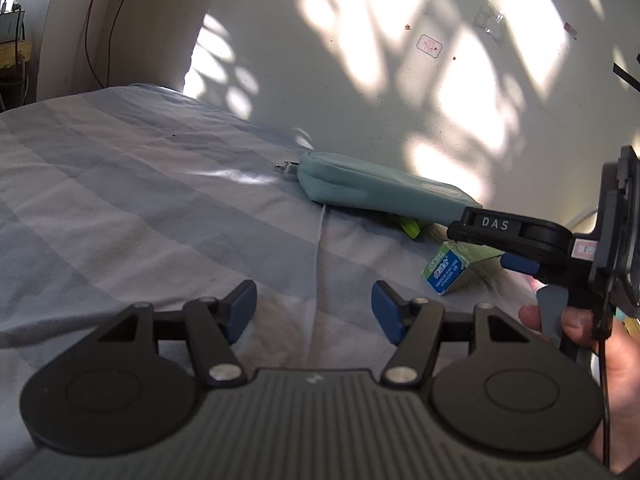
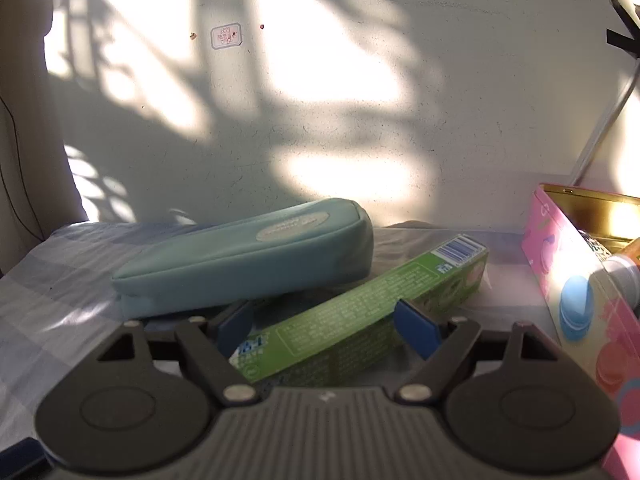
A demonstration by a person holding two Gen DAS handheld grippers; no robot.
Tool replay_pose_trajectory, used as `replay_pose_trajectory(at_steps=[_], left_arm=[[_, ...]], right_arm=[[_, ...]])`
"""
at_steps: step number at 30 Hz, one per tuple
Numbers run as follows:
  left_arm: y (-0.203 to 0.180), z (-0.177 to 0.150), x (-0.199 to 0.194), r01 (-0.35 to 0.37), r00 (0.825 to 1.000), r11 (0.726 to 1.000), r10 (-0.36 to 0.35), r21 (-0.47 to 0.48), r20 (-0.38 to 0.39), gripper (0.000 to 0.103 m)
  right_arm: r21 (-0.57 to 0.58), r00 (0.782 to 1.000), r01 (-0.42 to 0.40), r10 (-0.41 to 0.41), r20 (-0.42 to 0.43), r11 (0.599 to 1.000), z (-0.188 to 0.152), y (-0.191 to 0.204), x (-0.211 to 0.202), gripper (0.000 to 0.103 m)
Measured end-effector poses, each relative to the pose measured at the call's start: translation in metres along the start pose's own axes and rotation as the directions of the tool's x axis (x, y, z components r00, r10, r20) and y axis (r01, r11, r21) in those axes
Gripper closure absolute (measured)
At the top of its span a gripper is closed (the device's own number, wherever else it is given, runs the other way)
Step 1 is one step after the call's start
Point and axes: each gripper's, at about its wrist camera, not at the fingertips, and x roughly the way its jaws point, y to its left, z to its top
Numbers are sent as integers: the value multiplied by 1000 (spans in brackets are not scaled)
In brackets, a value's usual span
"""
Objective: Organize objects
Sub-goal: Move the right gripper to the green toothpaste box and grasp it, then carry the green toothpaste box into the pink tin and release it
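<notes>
A long green toothpaste box [image 2: 360,312] lies on the bed sheet [image 1: 140,200], its near end between the fingers of my open right gripper [image 2: 326,330], pads not closed on it. Its end also shows in the left wrist view [image 1: 452,268], under my right gripper [image 1: 496,240]. A light blue pouch [image 2: 248,256] lies just behind the box, resting partly on it, near the wall; it shows in the left wrist view too [image 1: 380,188]. My left gripper [image 1: 314,308] is open and empty over the sheet, left of the box.
A pink tin box [image 2: 576,280] with a gold inside stands open at the right, holding a tube [image 2: 620,272]. A white wall [image 2: 320,100] runs close behind the pouch. The checked sheet stretches to the left.
</notes>
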Motion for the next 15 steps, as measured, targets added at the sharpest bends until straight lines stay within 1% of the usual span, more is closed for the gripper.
replay_pose_trajectory(at_steps=[1, 4, 7, 9, 11, 12, 13, 14, 15], left_arm=[[0, 0, 0, 1, 1000, 1000, -1, 4, -3, 37], [1, 0, 0, 10, 1000, 1000, -10, 3, -12, 34], [0, 0, 0, 10, 1000, 1000, -10, 8, -16, 33], [0, 0, -1, 9, 1000, 1000, -9, 12, -16, 33], [0, 0, -1, 8, 1000, 1000, -8, 11, -14, 33], [0, 0, -1, 7, 1000, 1000, -7, 10, -12, 33], [0, -1, -1, 5, 1000, 1000, -5, 8, -10, 33], [0, -1, -1, 3, 1000, 1000, -3, 8, -7, 33], [-1, -1, -1, 2, 1000, 1000, -2, 9, -4, 33]], right_arm=[[13, 1000, -13, 12, 14, 1000, -6, -7, -5, 18], [56, 999, -45, 44, 19, 997, -20, -30, -24, 17], [127, 997, -77, 78, -1, 989, -29, -53, -39, 18], [215, 990, -119, 131, -43, 969, -32, -67, -40, 18], [290, 984, -148, 171, -58, 946, -36, -76, -38, 18], [285, 984, -151, 171, -47, 946, -37, -76, -38, 21], [259, 983, -163, 179, -40, 952, -37, -72, -38, 34], [237, 980, -184, 197, -31, 954, -36, -69, -40, 43], [215, 976, -206, 216, -22, 955, -35, -65, -44, 62]])
